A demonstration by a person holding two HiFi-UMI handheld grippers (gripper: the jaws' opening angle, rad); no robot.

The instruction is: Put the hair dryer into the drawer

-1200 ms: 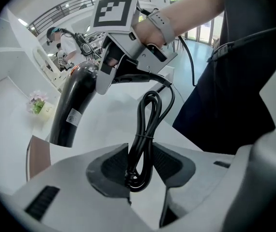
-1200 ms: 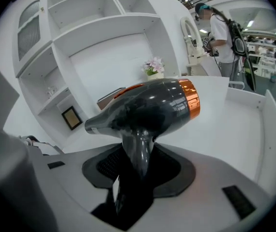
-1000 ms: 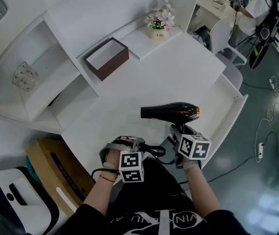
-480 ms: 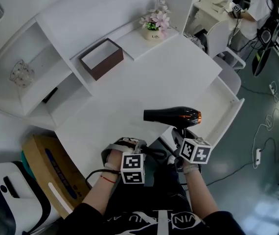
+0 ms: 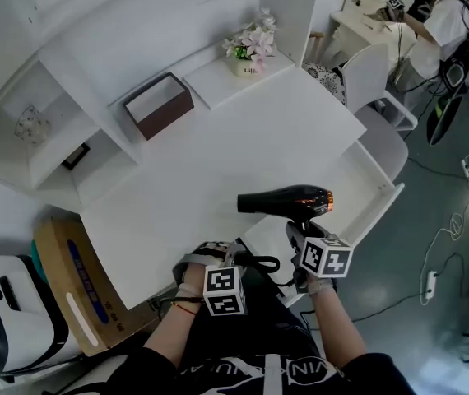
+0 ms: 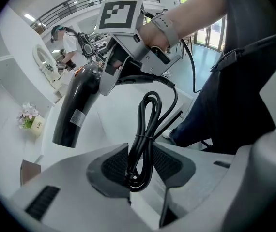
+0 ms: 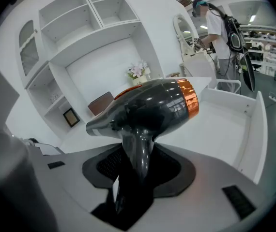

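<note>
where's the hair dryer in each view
head view: hair dryer just right of centre.
left gripper view: hair dryer upper left, nozzle pointing down.
right gripper view: hair dryer dead centre.
shared landmark: flower pot, in all three.

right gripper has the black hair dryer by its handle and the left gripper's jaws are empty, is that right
Not quite. The left gripper is not empty: its jaws are shut on the looped black power cord, as the left gripper view shows. The rest holds: the right gripper has the black hair dryer with the orange band by its handle.
</note>
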